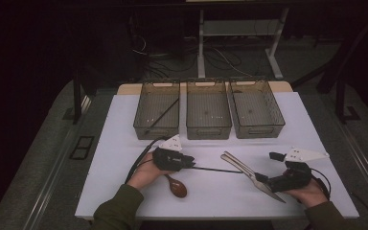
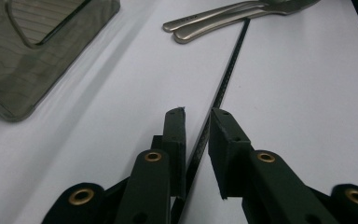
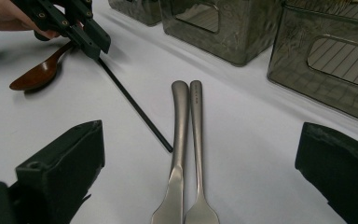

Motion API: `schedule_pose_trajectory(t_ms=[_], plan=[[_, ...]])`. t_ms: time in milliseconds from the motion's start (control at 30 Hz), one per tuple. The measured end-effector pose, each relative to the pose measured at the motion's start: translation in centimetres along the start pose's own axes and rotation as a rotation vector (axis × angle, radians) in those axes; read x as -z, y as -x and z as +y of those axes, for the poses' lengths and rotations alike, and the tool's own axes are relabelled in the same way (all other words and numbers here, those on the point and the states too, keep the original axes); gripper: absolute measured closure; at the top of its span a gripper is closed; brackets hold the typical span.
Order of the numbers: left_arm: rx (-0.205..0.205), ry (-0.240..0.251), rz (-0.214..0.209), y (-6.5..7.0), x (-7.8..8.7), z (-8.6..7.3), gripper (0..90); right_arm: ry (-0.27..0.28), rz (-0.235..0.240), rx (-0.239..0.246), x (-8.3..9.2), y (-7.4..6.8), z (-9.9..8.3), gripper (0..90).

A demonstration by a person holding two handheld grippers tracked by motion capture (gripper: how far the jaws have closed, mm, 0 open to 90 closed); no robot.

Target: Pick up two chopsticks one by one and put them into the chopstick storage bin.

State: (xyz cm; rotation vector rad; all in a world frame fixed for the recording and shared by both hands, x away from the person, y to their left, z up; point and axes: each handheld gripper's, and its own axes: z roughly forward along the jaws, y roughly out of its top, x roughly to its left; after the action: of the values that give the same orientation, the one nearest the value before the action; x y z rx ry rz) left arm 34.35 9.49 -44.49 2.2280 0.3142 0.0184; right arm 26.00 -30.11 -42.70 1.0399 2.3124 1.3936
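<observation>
The left gripper (image 1: pixel 188 162) sits low over the white table (image 1: pixel 124 124), its jaws drawn narrow around a thin black chopstick (image 1: pixel 218 169) that lies flat on the surface; in the left gripper view (image 2: pixel 196 123) the stick (image 2: pixel 226 74) runs between the two pads with a slight gap visible on each side, so contact is not confirmed and it is not lifted. The stick extends from that gripper toward the handles of two steel utensils (image 1: pixel 249 173) lying side by side, its far end stopping just beside them (image 3: pixel 186 140). The right gripper (image 1: pixel 263 181) rests near the table's right front, jaws spread wide, with the utensil pair lying between them untouched, as the right gripper view (image 3: pixel 200 186) shows. A brown wooden spoon (image 1: pixel 176 186) lies just beside the left hand (image 1: pixel 146 172), near the table's front edge. Three dark mesh bins stand in a row at the back: the left bin (image 1: pixel 139 122) holds another black stick leaning diagonally, the middle bin (image 1: pixel 208 130) and right bin (image 1: pixel 278 117) stand beside it
</observation>
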Motion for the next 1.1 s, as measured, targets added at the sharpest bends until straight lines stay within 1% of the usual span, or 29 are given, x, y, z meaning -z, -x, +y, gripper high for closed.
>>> schedule_pose_trajectory(t_ms=[133, 300, 400, 467, 500, 567, 767, 867, 1067, 1100], plan=[[-0.005, -0.026, -0.008, -0.1, -0.4, -0.1, 77.4, 0.000, 0.002, 0.001, 0.0, 0.0, 0.0, 0.9], [-0.007, -0.035, -0.009, -0.3, -0.7, -0.1, 79.1, 0.000, 0.002, 0.005, -0.1, 0.0, 0.0, 0.9], [-0.007, -0.033, -0.020, -0.3, -0.8, -0.2, 79.6, -0.001, 0.002, 0.002, 0.0, 0.0, 0.0, 0.9], [-0.008, -0.041, -0.022, -0.2, -0.8, -0.2, 79.7, 0.000, 0.003, 0.001, 0.0, 0.0, 0.0, 0.9], [-0.016, -0.048, -0.026, -0.2, -0.9, -0.2, 79.6, 0.001, 0.002, 0.000, 0.0, 0.0, 0.0, 0.9], [-0.014, -0.056, -0.029, -0.2, -1.1, -0.3, 79.7, 0.001, 0.002, 0.000, 0.0, 0.0, 0.0, 0.9], [-0.013, -0.056, -0.035, -0.2, -1.1, -0.3, 80.3, 0.005, 0.000, 0.000, 0.1, 0.1, 0.0, 0.9], [-0.026, -0.059, -0.038, -0.1, -1.1, -0.3, 80.7, 0.006, 0.000, 0.001, 0.1, 0.1, 0.0, 0.9], [-0.039, -0.052, -0.056, 0.1, -1.2, -0.3, 81.9, 0.006, 0.001, 0.001, 0.1, 0.1, 0.0, 1.0], [-0.048, -0.059, -0.058, 0.1, -1.1, -0.3, 82.0, 0.005, 0.002, 0.000, 0.1, 0.0, 0.0, 0.9]])
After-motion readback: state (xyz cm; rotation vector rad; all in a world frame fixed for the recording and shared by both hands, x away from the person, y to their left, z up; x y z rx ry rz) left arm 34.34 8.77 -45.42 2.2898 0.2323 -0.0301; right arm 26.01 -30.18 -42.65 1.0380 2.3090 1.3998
